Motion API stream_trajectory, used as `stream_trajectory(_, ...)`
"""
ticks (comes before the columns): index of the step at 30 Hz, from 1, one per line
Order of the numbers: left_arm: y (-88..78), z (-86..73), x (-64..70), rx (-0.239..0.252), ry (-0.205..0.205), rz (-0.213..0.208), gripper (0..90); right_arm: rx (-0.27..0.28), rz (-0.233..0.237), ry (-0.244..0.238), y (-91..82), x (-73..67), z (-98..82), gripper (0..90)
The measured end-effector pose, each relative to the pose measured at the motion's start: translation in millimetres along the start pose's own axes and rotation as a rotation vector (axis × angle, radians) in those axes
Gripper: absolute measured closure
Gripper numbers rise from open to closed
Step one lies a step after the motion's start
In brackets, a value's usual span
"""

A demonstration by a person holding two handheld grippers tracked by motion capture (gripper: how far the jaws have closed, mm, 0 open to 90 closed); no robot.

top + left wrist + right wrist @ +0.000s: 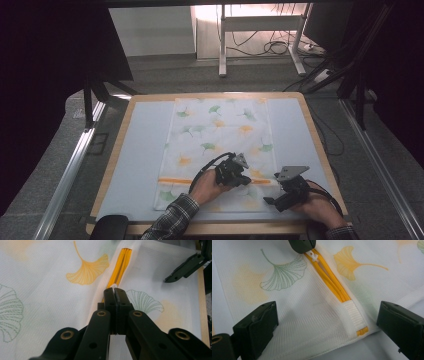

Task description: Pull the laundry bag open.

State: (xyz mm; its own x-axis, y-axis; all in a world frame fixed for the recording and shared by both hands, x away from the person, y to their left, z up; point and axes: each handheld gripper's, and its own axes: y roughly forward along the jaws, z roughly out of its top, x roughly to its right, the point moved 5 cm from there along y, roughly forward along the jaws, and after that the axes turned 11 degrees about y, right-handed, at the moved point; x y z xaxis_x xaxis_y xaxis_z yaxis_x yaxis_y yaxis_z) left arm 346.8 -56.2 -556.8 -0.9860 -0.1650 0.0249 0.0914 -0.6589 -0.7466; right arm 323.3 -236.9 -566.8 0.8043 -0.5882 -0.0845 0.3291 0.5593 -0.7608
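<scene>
A white mesh bag [220,135] printed with green and orange ginkgo leaves lies flat on the table. An orange zipper [329,280] runs across its near end. My left gripper [115,291] is shut on the small white zipper pull [114,286], part way along the zipper. In the high view the left gripper [245,180] sits over the orange line, right of centre. My right gripper [328,322] stands open, one jaw on each side of the zipper's white end tab [355,315] near the bag's edge. From above, the right gripper [272,200] is at the bag's near right corner.
The bag rests on a pale mat over a wood-rimmed table [320,150]. Beyond the far edge are desk legs [222,45] and floor cables [275,47]. Metal rails [70,170] run along both sides of the table.
</scene>
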Motion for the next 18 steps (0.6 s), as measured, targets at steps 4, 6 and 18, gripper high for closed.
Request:
stream_trajectory(4, -1.3, -1.7, -0.2, 0.0, -0.001, 0.002, 90.0, 0.001, 0.0, 0.001, 0.0, 0.0, -0.1, 3.4)
stream_trajectory(6, -1.9, -2.0, 0.0, -0.004, -0.004, 0.004, 90.0, 0.002, 0.0, 0.001, 0.0, 0.0, -0.1, 3.4)
stream_trajectory(18, -8.0, -7.2, 0.6, -0.009, -0.003, 0.011, 90.0, 0.002, 0.001, 0.001, 0.0, 0.0, -0.2, 3.4)
